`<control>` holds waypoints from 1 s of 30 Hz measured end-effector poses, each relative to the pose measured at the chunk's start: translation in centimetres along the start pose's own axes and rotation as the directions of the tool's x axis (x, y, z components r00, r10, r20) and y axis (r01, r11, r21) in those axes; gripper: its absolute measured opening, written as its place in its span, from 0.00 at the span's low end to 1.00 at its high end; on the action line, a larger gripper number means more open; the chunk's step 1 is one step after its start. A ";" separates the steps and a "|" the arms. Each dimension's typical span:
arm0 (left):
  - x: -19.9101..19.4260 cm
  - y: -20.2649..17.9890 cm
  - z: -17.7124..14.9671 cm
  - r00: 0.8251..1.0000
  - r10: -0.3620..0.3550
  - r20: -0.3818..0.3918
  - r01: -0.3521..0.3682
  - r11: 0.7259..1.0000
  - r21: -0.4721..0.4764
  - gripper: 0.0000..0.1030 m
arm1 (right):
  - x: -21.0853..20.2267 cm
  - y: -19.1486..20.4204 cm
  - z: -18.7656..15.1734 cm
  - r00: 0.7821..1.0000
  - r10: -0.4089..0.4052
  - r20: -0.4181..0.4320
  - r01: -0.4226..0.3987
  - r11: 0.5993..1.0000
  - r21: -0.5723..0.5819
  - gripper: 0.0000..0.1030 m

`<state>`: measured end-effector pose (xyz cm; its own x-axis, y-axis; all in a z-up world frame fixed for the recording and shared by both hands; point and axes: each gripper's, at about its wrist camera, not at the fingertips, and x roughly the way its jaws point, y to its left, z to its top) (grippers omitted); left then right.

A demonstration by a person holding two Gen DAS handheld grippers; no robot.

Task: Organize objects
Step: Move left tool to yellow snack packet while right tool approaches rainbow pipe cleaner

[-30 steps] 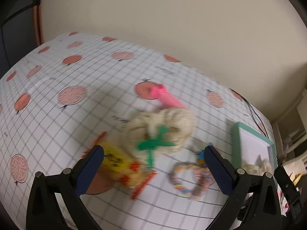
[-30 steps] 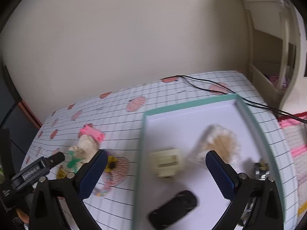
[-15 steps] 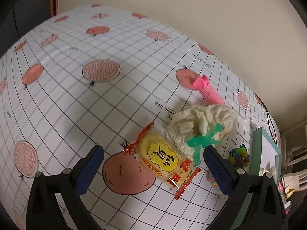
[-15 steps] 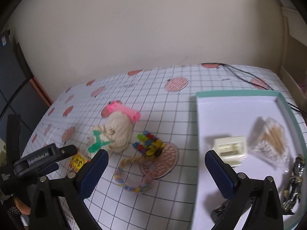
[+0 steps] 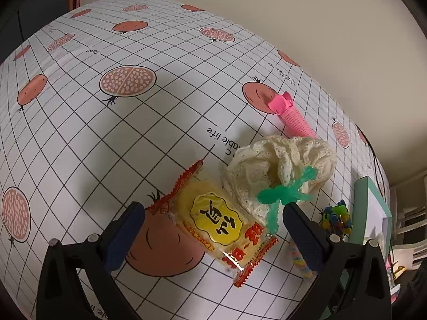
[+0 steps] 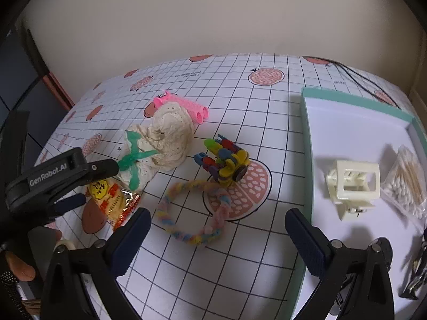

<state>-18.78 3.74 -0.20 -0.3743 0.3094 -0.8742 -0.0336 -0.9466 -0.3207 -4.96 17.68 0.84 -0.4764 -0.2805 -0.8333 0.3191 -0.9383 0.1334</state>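
A yellow snack packet (image 5: pixel 218 221) (image 6: pixel 110 198) lies flat between the wide-apart fingers of my left gripper (image 5: pixel 212 237), which is open around it. Touching it is a cream lace pouch (image 5: pixel 277 165) (image 6: pixel 162 138) with a green tie. A pink hair roller (image 5: pixel 292 116) (image 6: pixel 186 105) lies behind the pouch. My right gripper (image 6: pixel 217 240) hangs open above a pastel braided loop (image 6: pixel 192 213). A toy of coloured plastic pieces (image 6: pixel 224 160) (image 5: pixel 336 217) sits beside the loop. The teal-rimmed tray (image 6: pixel 307 138) (image 5: pixel 363 205) at the right holds a cream hair claw (image 6: pixel 352 184) and a bag of cotton swabs (image 6: pixel 408 181).
The table wears a white grid cloth with pomegranate prints (image 5: pixel 128 80). A black cable (image 6: pixel 355 74) runs along the back right by the beige wall. Dark metal items (image 6: pixel 419 269) lie at the tray's near corner. A hand (image 6: pixel 21 266) holds the left gripper at lower left.
The left gripper has dropped closer to the snack packet, which now lies between its fingers. The right gripper has swung left from over the tray to over the braided loop.
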 end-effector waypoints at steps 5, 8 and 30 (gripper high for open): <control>0.4 -0.3 0.1 0.999 0.029 0.014 -0.029 0.999 0.024 1.00 | 1.0 0.7 -0.1 0.999 -0.001 -0.037 0.000 1.000 -0.031 0.99; 0.4 -0.6 0.0 0.999 0.039 0.019 -0.040 0.998 0.046 0.98 | 1.4 1.0 -0.2 0.999 -0.007 -0.048 0.004 0.999 -0.052 0.99; 0.9 -1.5 -1.0 0.977 0.214 0.020 -0.214 0.957 0.195 0.71 | 1.8 1.3 -0.1 0.997 -0.022 -0.071 0.017 0.997 -0.075 0.59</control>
<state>-18.09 5.50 -0.85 -0.3913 0.0974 -0.9151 -0.1326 -0.9900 -0.0487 -5.29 15.97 -0.56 -0.4242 -0.2448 -0.8719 0.3721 -0.9249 0.0787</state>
